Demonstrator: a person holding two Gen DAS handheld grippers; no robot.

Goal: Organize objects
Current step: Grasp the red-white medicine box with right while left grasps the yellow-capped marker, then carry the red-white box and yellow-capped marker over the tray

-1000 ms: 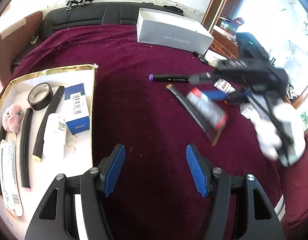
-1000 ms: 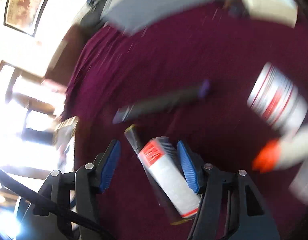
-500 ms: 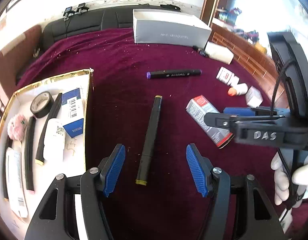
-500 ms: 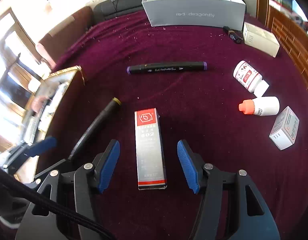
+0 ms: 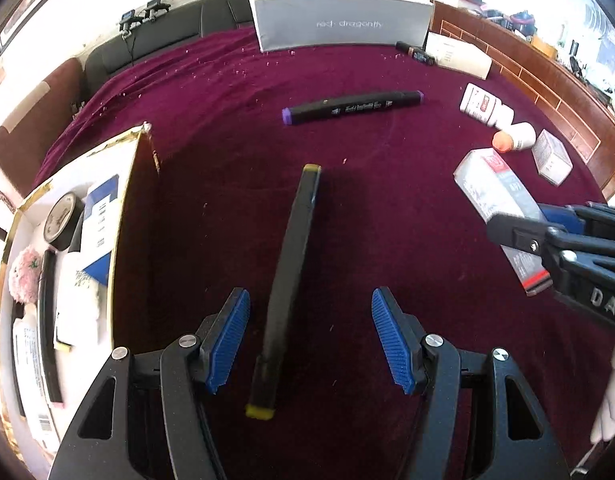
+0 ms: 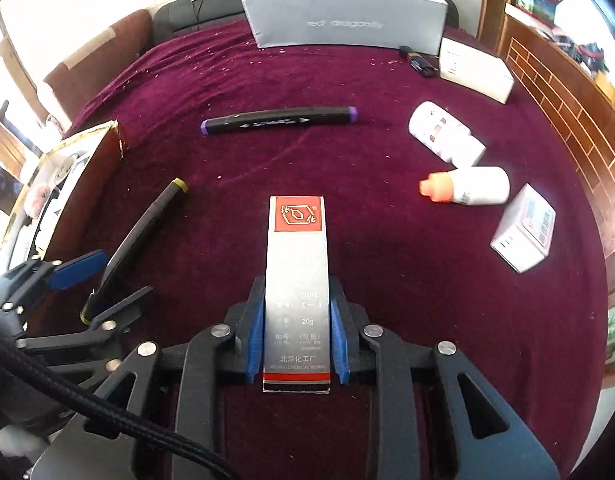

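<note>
The jaws of the left gripper (image 5: 310, 336) stand apart, straddling the near half of the yellow-tipped marker (image 5: 288, 280) without either blue pad touching it; the marker lies flat on the maroon surface (image 5: 387, 208). The jaws of the right gripper (image 6: 296, 330) have just been closing and now press on both long sides of the silver carton with the red label (image 6: 296, 276), whose far end points away from the camera.

Taking the yellow-tipped marker as the landmark: to its left, just beside it, sits the gold-edged tray (image 5: 123, 216), holding a roll of black tape (image 5: 62, 222), a blue-and-white box (image 5: 101, 216), a pink fluffy item (image 5: 24, 276) and black strips. Beyond the marker's far tip, well apart, lies the purple-capped marker (image 5: 352, 107) crosswise on the cloth. Farther still stands the grey open box (image 5: 339, 20) at the back edge. To the marker's right is the silver carton in the right gripper's hold, seen in the left wrist view partly hidden by that gripper's black frame. Farther right and back lie a white bottle with a red label (image 6: 443, 133), a white bottle with an orange cap (image 6: 467, 191) touching it, and a small white carton (image 6: 523, 229) just beside those. A cream box (image 6: 475, 69) rests near the grey box's right end.
</note>
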